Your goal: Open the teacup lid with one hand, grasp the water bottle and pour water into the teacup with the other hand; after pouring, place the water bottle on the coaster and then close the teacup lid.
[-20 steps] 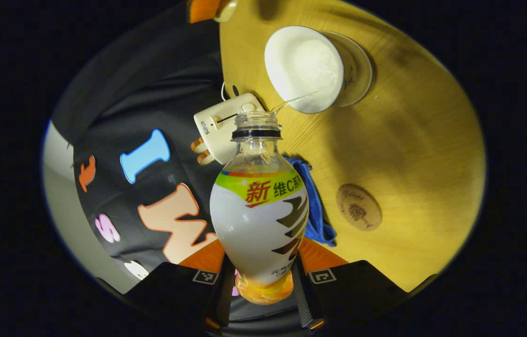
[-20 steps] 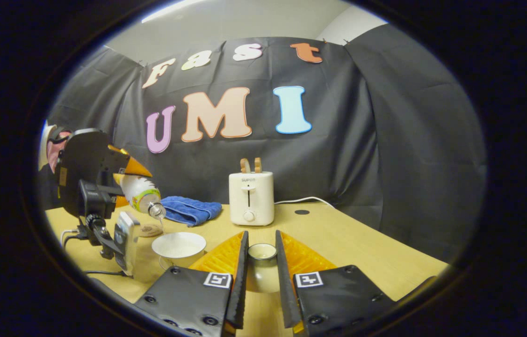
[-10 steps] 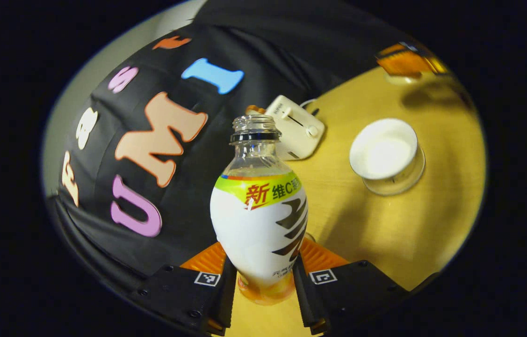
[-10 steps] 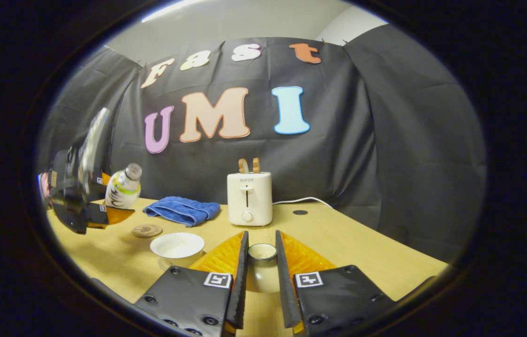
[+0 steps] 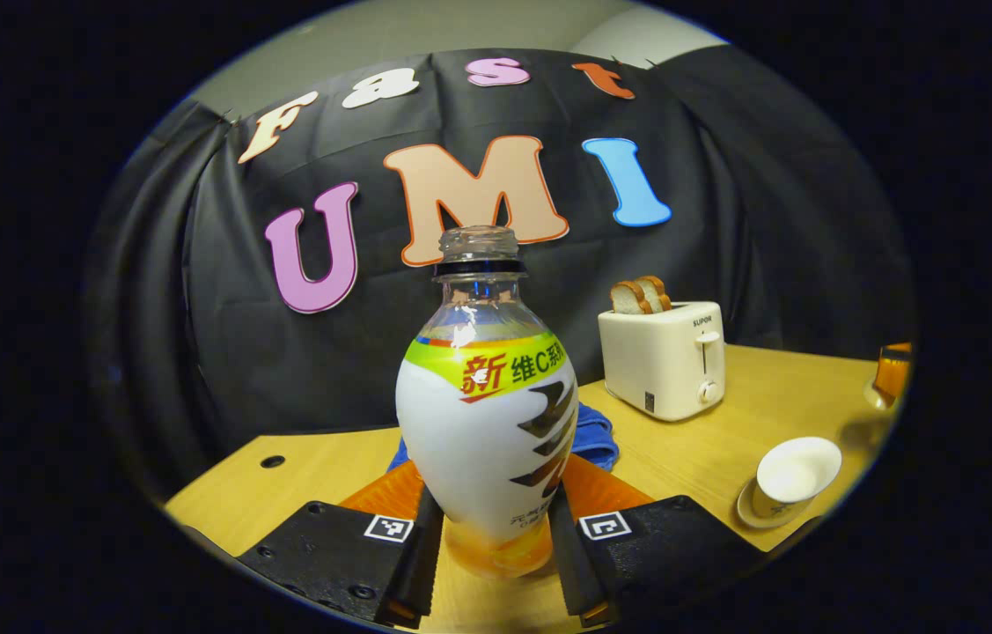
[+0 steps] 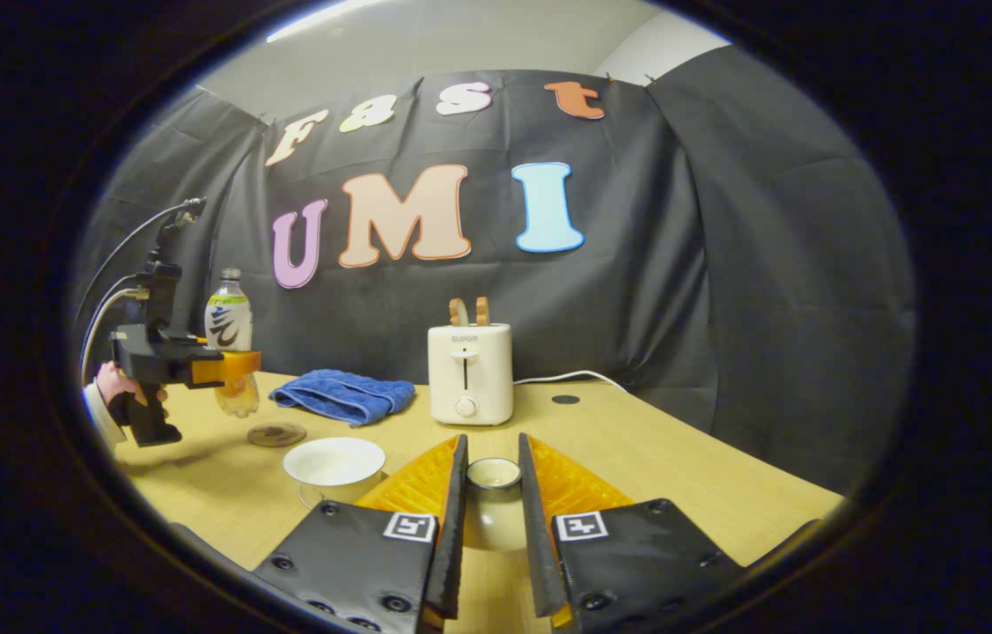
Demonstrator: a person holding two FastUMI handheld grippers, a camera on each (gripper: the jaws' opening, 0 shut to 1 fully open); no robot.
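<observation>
Wooden table before black cloth wall, toaster on top.

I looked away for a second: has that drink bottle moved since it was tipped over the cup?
Yes. In the right gripper view the water bottle now stands upright, back left of the teacup, above the coaster.

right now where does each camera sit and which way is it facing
Left gripper view: rides the left tongs, held level, facing the booth wall; its own fingers clamp the upright water bottle.
Right gripper view: rides the right tongs low over the table, facing the same wall; its fingers pinch the teacup lid. Far left, a hand holds the other tongs.
Shared: toaster, blue towel, teacup, bottle.
</observation>
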